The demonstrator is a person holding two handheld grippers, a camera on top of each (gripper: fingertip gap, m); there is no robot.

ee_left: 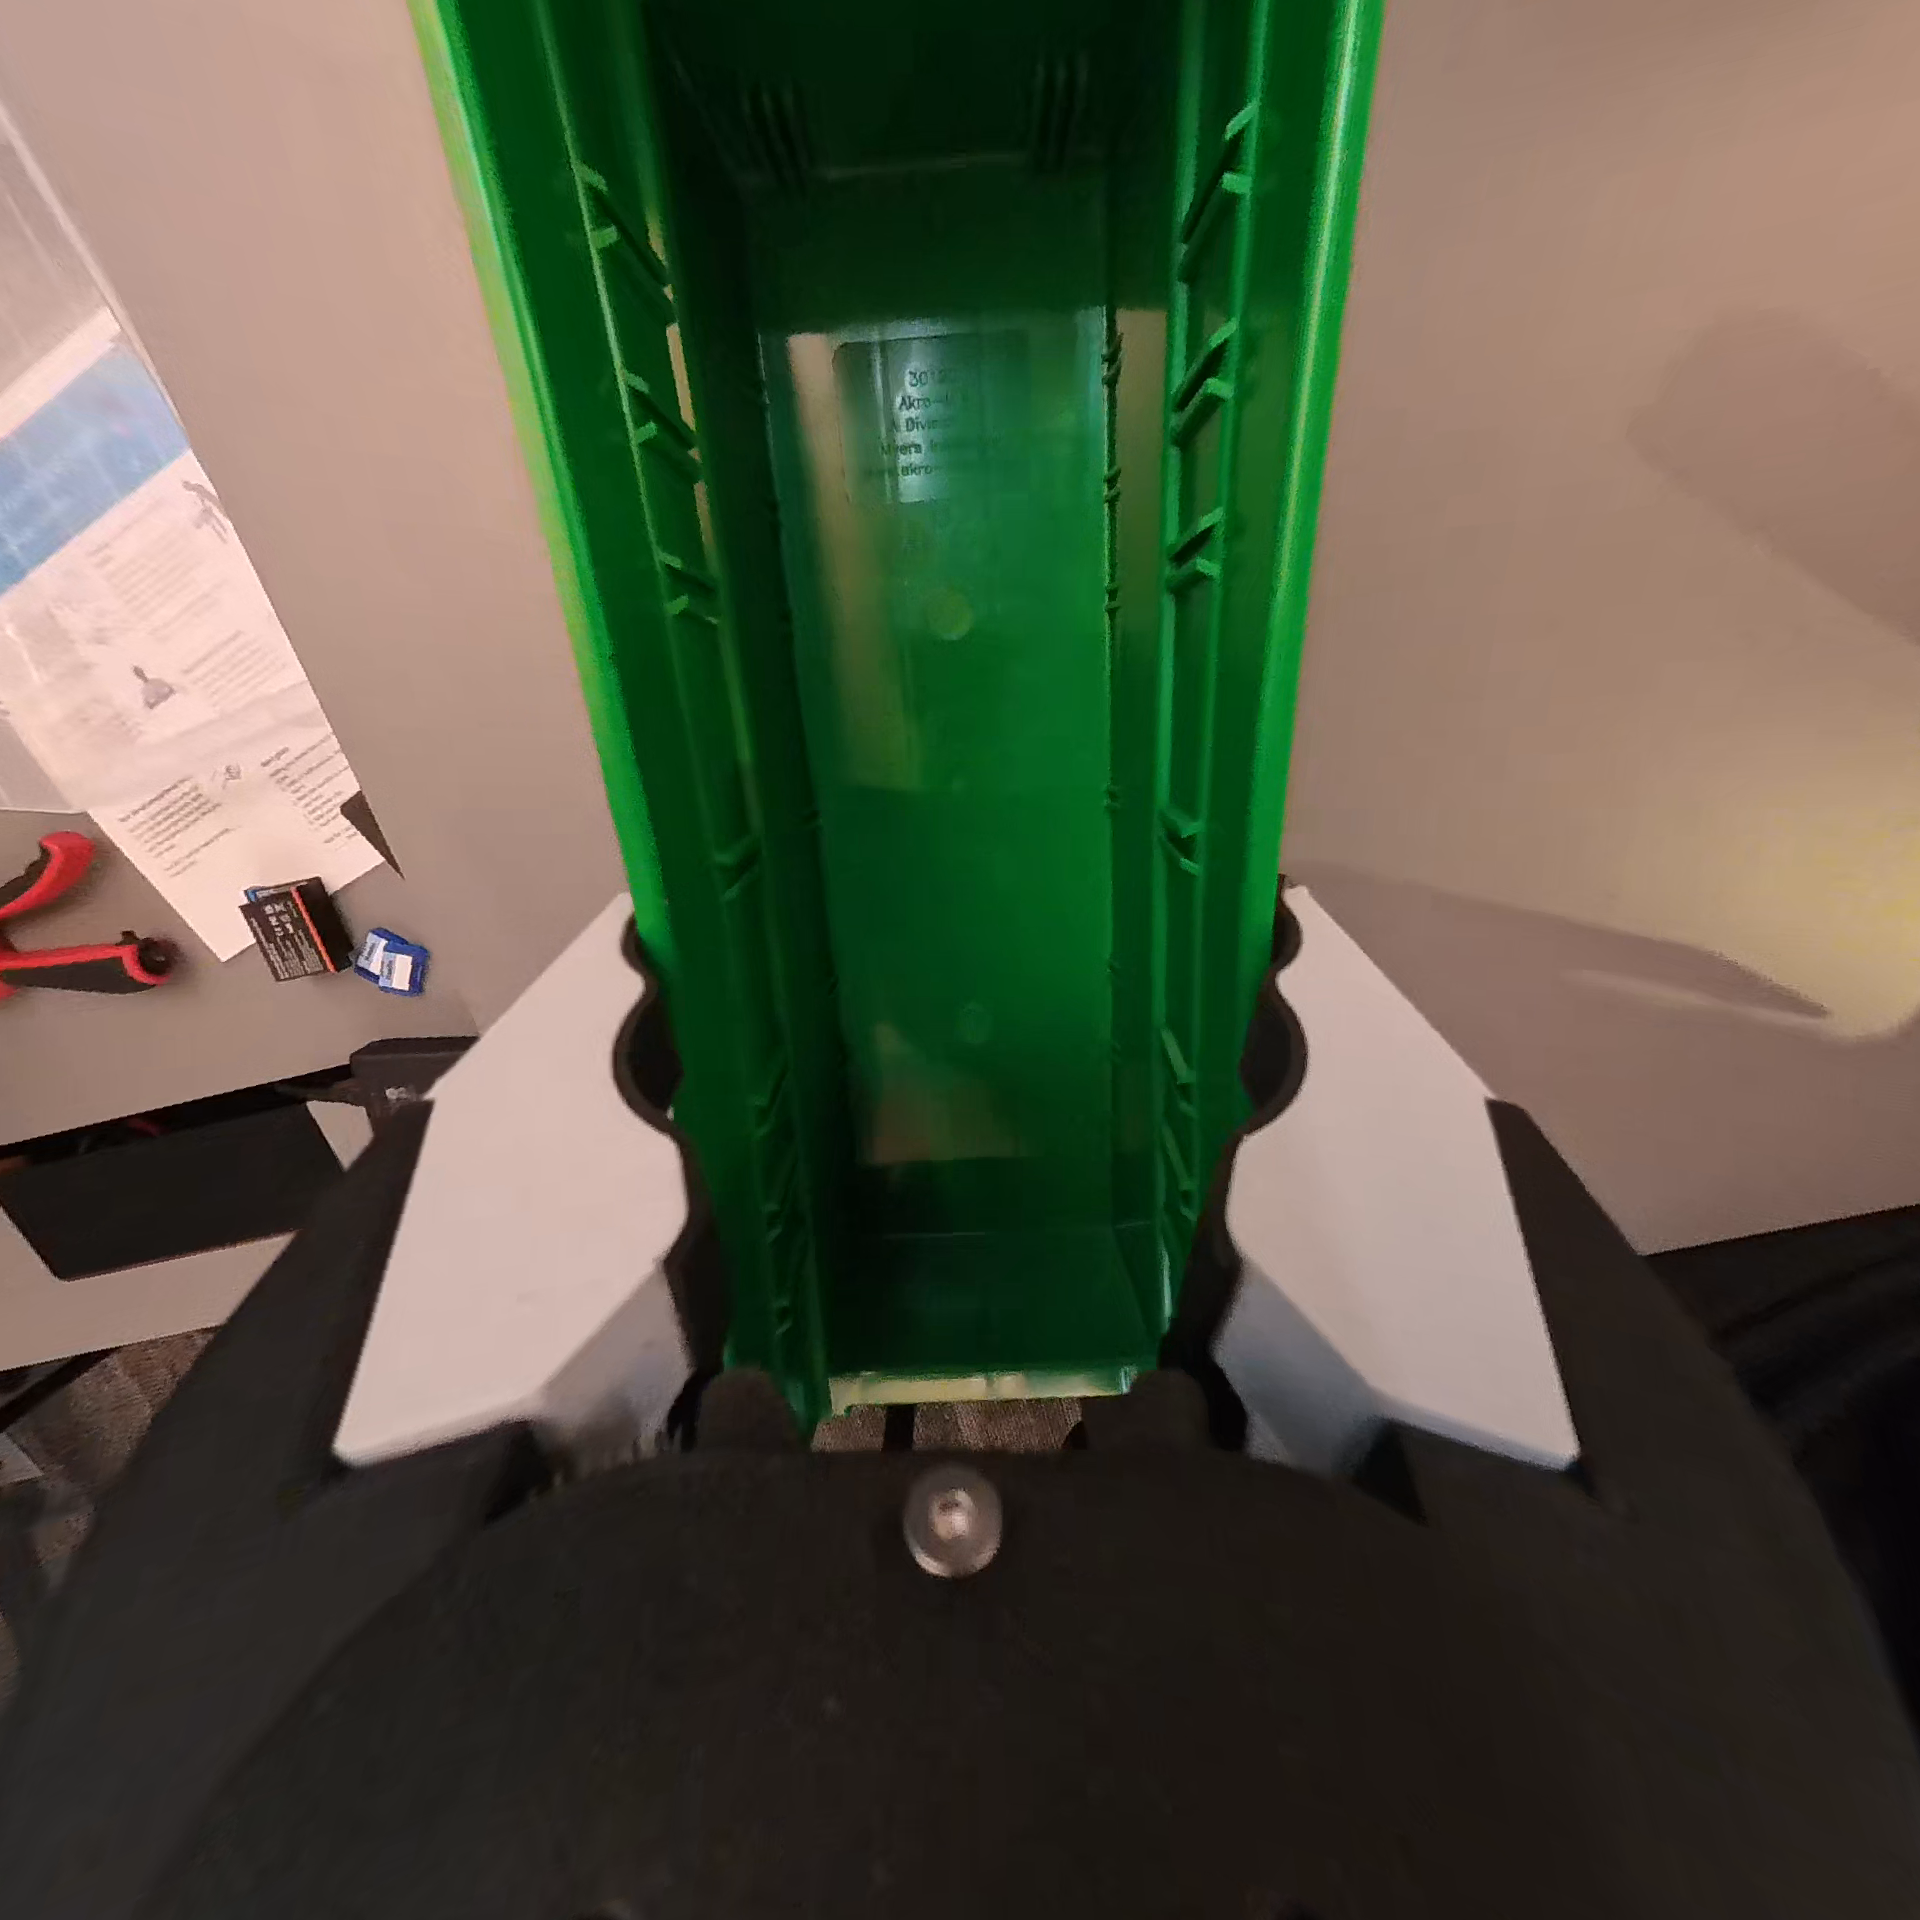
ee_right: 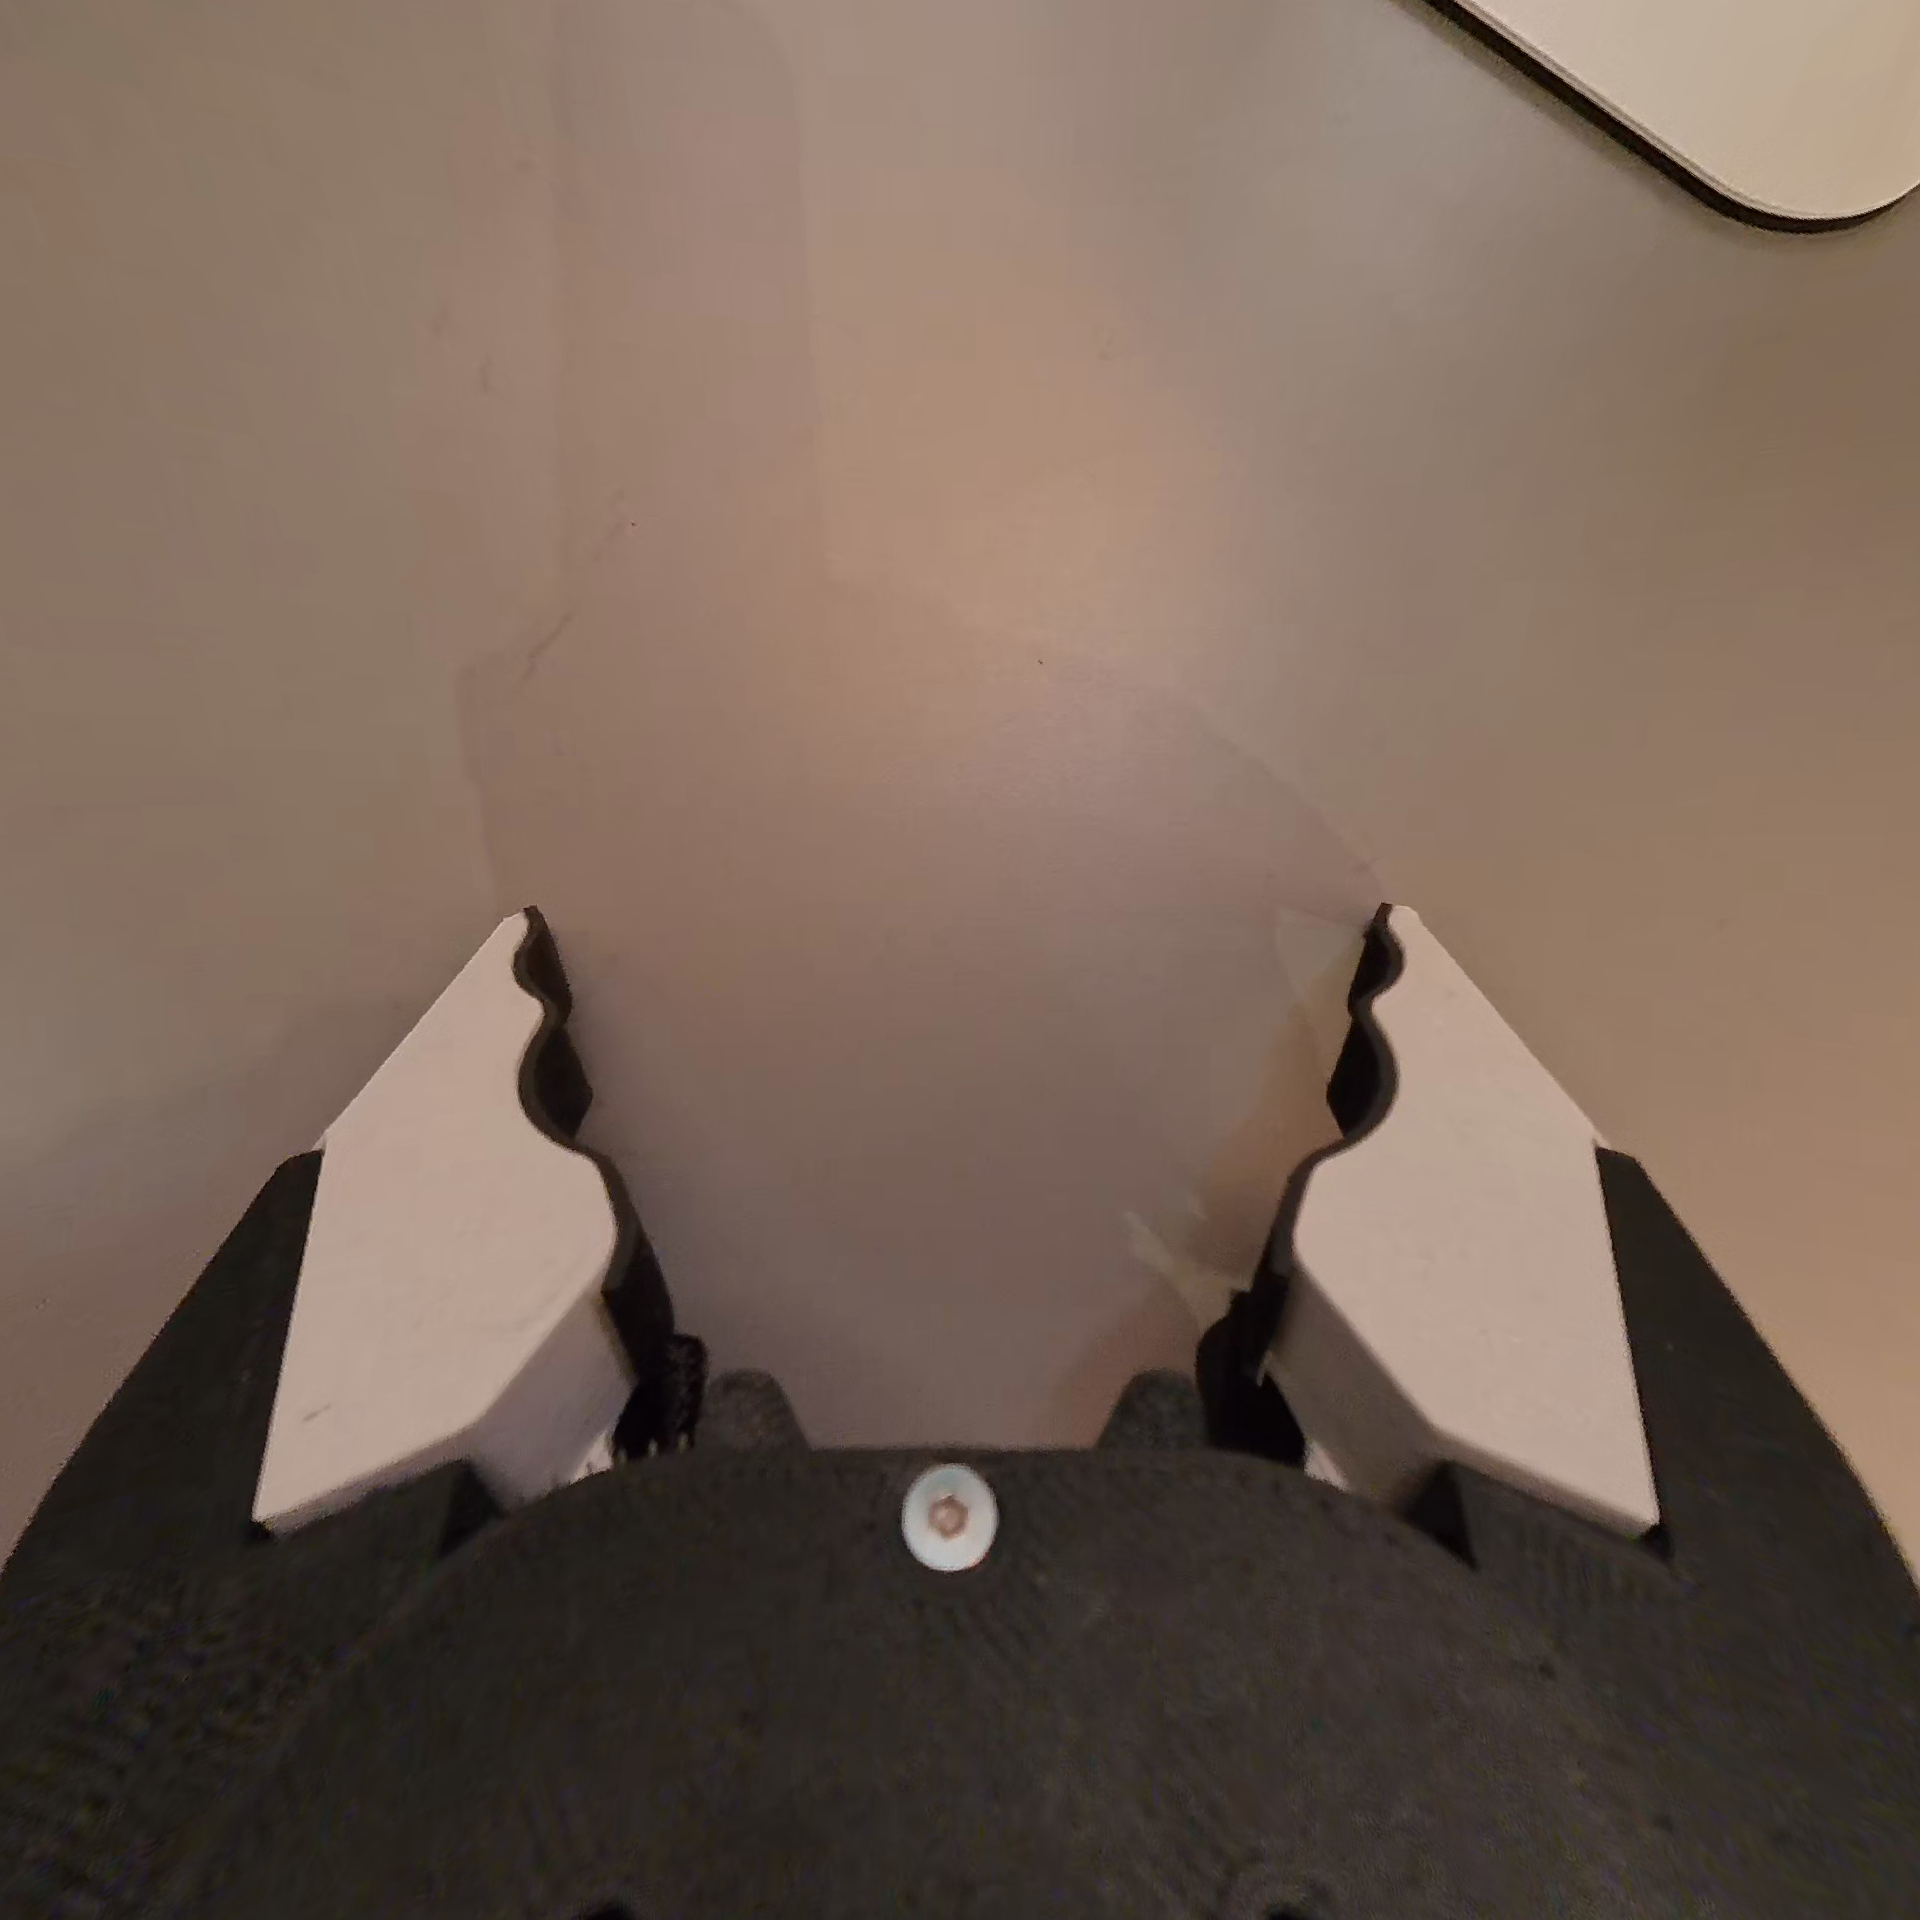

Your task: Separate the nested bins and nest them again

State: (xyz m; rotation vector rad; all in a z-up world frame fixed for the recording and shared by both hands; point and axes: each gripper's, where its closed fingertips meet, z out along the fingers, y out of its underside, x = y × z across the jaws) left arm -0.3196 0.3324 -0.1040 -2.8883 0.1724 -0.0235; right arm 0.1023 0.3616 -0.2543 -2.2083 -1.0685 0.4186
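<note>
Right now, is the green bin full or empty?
Empty. The left wrist view looks straight into the green bin, and only its bare bottom and ribbed walls show. The left tongs grip its sides.

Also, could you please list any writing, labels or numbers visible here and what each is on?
I will not quote wording, only where it stands.
Green bin: moulded lettering on its floor, partly blurred.
Printed sheet: text too small to read.
Black box: print too small to read.
Blue packets: too small to read.
Right wrist view: none.
</note>
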